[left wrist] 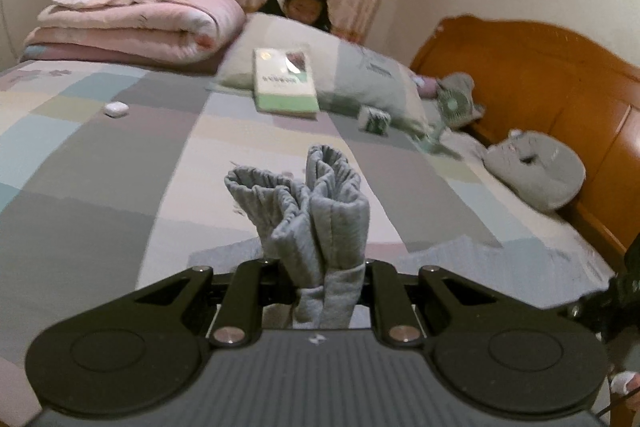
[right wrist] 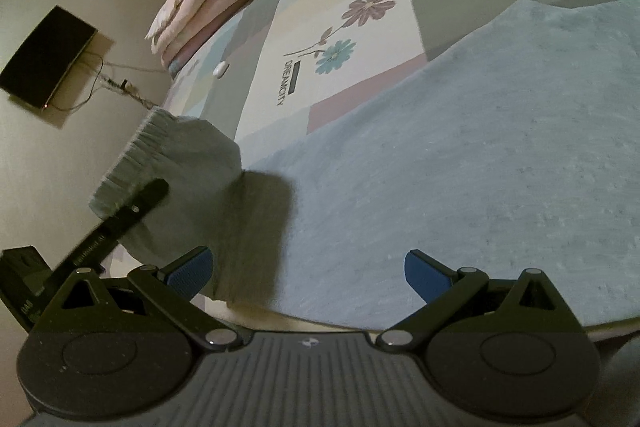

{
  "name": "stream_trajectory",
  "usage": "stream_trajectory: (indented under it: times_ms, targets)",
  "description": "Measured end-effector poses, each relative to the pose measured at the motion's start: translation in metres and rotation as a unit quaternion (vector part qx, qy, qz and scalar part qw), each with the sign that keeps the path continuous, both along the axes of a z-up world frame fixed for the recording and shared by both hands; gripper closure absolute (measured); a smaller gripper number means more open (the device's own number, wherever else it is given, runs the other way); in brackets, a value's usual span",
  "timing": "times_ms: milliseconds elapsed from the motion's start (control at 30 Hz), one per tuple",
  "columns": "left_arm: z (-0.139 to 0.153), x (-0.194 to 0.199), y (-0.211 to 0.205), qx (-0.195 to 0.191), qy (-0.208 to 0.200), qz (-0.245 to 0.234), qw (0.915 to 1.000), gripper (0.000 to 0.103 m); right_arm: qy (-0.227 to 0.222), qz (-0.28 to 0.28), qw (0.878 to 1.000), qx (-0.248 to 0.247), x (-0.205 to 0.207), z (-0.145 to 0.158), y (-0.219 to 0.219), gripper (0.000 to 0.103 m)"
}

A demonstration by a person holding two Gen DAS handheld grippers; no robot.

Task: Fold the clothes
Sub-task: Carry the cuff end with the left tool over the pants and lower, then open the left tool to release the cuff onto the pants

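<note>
A grey garment lies spread flat over the patchwork bed sheet (right wrist: 348, 39), filling the right wrist view (right wrist: 440, 167). My left gripper (left wrist: 316, 263) is shut on a bunched end of it, and the ribbed hem (left wrist: 320, 195) stands up between the jaws. In the right wrist view that lifted end (right wrist: 180, 163) hangs at the left with the left gripper's black finger (right wrist: 132, 207) against it. My right gripper (right wrist: 308, 267) is open just above the garment's near edge, its blue pads (right wrist: 192, 271) wide apart with nothing between them.
A book (left wrist: 284, 81) leans on a pillow (left wrist: 360, 79), with a person (left wrist: 308, 3) behind it. A folded pink quilt (left wrist: 132, 23) lies far left. A small white object (left wrist: 116, 108), a box (left wrist: 374, 121), a fan (left wrist: 452, 103) and a grey plush (left wrist: 540, 175) lie by the wooden headboard (left wrist: 540, 67).
</note>
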State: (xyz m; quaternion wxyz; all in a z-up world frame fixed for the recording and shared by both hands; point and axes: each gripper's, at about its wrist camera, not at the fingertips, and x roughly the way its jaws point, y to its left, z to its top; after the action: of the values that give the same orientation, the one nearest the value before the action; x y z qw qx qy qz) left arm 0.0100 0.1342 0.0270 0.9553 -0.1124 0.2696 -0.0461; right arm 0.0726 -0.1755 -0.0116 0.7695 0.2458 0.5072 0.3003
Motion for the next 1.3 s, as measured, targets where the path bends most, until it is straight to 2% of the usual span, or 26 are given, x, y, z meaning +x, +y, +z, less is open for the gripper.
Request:
stream_trajectory:
  times_ms: [533, 1000, 1100, 1233, 1300]
  targets:
    - [-0.046, 0.026, -0.054, 0.069, 0.057, -0.052, 0.9946, 0.088, 0.008, -0.026, 1.000, 0.008, 0.003, -0.007, -0.018, 0.000]
    - [-0.056, 0.038, -0.066, 0.073, 0.081, -0.056, 0.9925, 0.087, 0.012, -0.035, 0.999, 0.012, 0.003, -0.009, -0.023, 0.000]
    - [-0.057, 0.040, -0.067, 0.067, 0.090, -0.064, 0.9916, 0.081, 0.012, -0.035, 0.999, 0.012, 0.003, -0.009, -0.024, 0.000]
    - [-0.048, 0.038, -0.068, 0.054, 0.098, -0.099, 0.9888, 0.056, 0.010, -0.035, 0.999, 0.013, 0.002, -0.008, -0.025, 0.000]
    - [-0.038, 0.033, -0.066, 0.036, 0.092, -0.127, 0.9870, 0.052, 0.010, -0.035, 0.999, 0.013, 0.002, -0.009, -0.024, 0.000]
